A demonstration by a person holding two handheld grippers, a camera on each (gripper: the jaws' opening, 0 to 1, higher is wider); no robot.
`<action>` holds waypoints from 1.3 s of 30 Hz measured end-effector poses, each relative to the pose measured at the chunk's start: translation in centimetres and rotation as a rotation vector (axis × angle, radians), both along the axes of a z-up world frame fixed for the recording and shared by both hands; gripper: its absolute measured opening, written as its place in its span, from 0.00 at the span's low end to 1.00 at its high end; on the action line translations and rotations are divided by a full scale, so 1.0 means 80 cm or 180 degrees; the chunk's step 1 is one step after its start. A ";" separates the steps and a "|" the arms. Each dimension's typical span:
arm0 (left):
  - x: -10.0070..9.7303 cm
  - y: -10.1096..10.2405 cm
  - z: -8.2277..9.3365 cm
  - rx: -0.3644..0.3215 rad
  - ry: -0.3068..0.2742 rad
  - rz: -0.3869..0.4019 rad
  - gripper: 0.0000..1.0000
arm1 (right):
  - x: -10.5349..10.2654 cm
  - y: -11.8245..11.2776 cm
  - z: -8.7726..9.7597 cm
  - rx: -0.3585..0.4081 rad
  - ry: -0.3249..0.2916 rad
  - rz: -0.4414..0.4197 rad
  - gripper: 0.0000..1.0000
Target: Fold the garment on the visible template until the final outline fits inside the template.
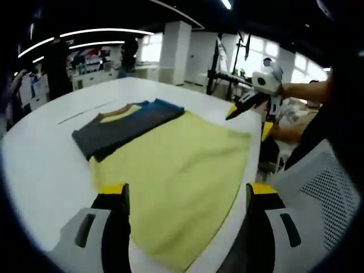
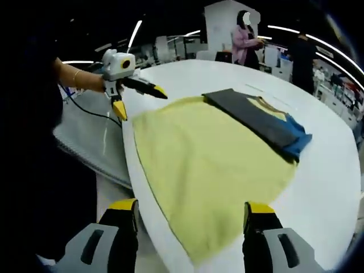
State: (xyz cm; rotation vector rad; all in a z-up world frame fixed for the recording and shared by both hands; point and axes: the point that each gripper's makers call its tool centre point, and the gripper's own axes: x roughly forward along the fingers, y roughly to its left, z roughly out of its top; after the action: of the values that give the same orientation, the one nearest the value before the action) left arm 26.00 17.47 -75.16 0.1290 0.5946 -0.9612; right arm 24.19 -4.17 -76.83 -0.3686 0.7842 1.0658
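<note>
In the left gripper view my left gripper [image 1: 186, 196] hangs low over the near part of the yellow garment [image 1: 182, 170], jaws spread wide and holding nothing, their yellow tips straddling the cloth; I judge it is poised there to come down on the near hem. The garment fills the centre of the frame, spread flat on the white table [image 1: 45, 165], its near edge hanging at or just over the table rim at the bottom. A dark grey folded part [image 1: 122, 128] with a blue sleeve end [image 1: 165, 105] lies across its far side in the upper left, a fold already made. My right gripper [image 1: 250, 102] comes in at the upper right, above the far right corner of the cloth, jaws open and empty. I cannot make out a template outline. There is bare table to the left and beyond. In the right gripper view the right gripper [image 2: 192, 213] has jaws wide and empty at the bottom, over the near cloth edge. The left gripper [image 2: 133, 94] sits upper left, near the yellow corner by the table rim. Bare table is at the right; people stand well behind.
</note>
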 end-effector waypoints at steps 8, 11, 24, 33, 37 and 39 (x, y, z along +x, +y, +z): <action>-0.026 0.014 -0.024 0.0257 0.0093 -0.0109 0.53 | -0.003 -0.012 -0.017 -0.0133 -0.0066 -0.0042 0.58; -0.033 0.020 -0.034 0.0410 0.0125 -0.0133 0.47 | -0.008 -0.016 -0.023 -0.0181 -0.0039 -0.0036 0.55; -0.052 0.037 -0.060 0.0861 0.0179 -0.0234 0.28 | -0.014 -0.032 -0.043 -0.0495 -0.0162 0.0113 0.41; -0.048 0.041 -0.062 0.1053 0.0018 -0.0310 0.25 | -0.016 -0.032 -0.045 -0.0482 -0.0138 0.0154 0.36; -0.043 0.040 -0.062 0.1078 0.0031 -0.0321 0.25 | -0.013 -0.033 -0.045 -0.0467 -0.0144 0.0142 0.33; -0.042 0.041 -0.062 0.1119 0.0077 -0.0374 0.24 | -0.010 -0.034 -0.045 -0.0475 -0.0143 0.0142 0.29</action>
State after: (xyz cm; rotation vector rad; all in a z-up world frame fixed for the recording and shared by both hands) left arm 22.65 20.71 -80.16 0.4703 0.7818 -0.9656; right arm 23.36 -6.86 -80.40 -0.5374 0.8208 1.0399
